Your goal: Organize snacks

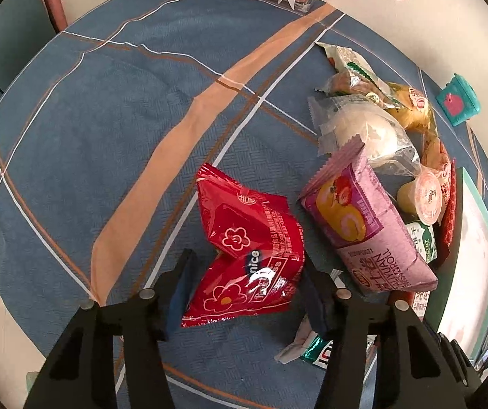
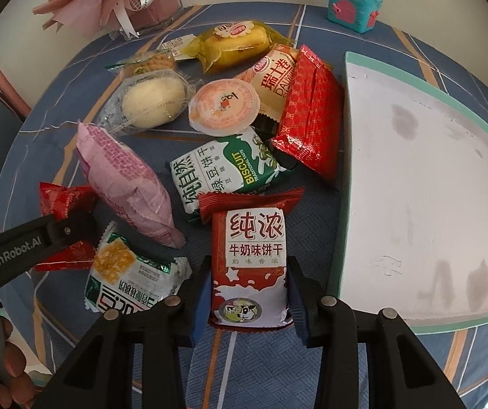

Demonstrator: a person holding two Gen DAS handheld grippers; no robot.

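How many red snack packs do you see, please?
3: crumpled pack in the left claw, patterned pack beside the tray, milk-biscuit pack in the right claw. Others may be hidden.

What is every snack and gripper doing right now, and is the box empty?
Left gripper: around the red snack packet, pads touching its sides.
Red snack packet: crumpled, sealed, between the jaws.
Right gripper: shut on the milk biscuit packet.
Milk biscuit packet: sealed, gripped.
White tray: empty, stained.
Jelly cup: sealed, lying on the pile.
Pink swiss roll packet: sealed, lying loose.
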